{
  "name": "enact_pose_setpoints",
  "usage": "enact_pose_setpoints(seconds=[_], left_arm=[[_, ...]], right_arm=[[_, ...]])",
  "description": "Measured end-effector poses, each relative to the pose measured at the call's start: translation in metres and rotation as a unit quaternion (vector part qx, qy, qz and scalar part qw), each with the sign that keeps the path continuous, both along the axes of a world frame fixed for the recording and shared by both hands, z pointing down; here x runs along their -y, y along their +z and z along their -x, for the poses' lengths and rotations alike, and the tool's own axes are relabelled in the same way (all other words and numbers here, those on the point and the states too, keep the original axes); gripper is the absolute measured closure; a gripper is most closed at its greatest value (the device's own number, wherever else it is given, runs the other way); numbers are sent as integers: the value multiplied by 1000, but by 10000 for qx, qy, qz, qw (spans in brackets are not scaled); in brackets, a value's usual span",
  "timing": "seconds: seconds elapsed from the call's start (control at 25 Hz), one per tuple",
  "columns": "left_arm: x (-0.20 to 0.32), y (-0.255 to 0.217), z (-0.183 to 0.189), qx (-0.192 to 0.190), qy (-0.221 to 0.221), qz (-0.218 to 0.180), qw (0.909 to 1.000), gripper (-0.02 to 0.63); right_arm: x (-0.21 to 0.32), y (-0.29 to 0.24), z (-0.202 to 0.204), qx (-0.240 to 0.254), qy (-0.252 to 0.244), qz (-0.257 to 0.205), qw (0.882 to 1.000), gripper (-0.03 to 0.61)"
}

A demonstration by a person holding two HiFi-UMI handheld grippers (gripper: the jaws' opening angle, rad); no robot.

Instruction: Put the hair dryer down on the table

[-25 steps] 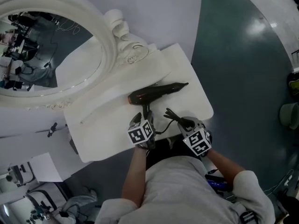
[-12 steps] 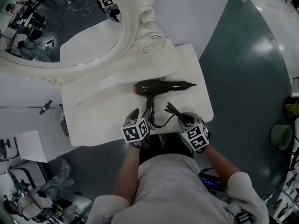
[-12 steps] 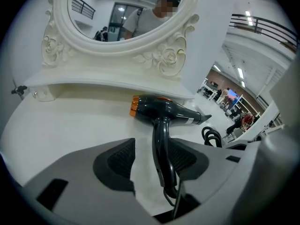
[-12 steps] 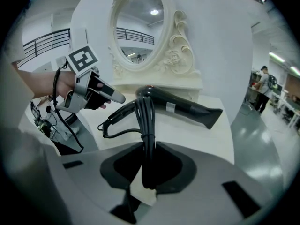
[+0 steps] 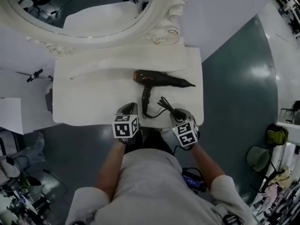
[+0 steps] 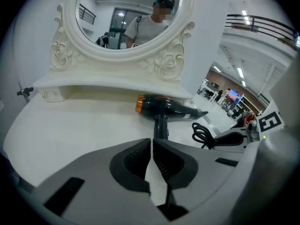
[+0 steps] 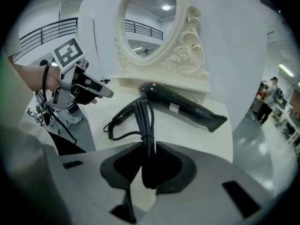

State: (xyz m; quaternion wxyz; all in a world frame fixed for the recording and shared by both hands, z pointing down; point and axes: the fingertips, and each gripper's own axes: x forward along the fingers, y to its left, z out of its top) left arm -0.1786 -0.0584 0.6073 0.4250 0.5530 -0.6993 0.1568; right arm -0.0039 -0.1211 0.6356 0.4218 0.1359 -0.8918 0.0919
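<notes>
The black hair dryer with an orange rear ring lies flat on the white dressing table, nozzle to the right, handle toward me. It also shows in the left gripper view and the right gripper view. My left gripper is at the table's front edge, left of the handle and apart from it; its jaws are closing and hold nothing. My right gripper is shut on the bundled black cord, which loops back to the handle.
An ornate white oval mirror stands at the back of the table behind a raised shelf. Dark floor lies to the right of the table. A person's reflection shows in the mirror.
My left gripper has drawn back from the dryer's handle to the table's front edge and its jaws have come together. The dryer lies on the table; the right gripper keeps hold of the cord.
</notes>
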Motion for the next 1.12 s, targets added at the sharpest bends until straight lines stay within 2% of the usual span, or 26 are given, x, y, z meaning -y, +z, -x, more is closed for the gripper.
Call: enact_pose_setpoints(seconds=[0.36,0.56,0.84,1.12], left_arm=[[-23,14,-20,-286,48,69,9996,606],[-25,9,-11,-198,58,9,9998,606],[-33,9,-11,-311,9,-40,9995,606],[-36,9,-9,-328,46,-47,9994,606]], right_arm=[[9,4,3,-579,-938,-305,9934,492],[9,7,14,-816,-1568,-389,9835,492],[13,10,23,-1254,-2193,-455,9665,492],[14,23,29,-1620,-2520,-396,9532,491]])
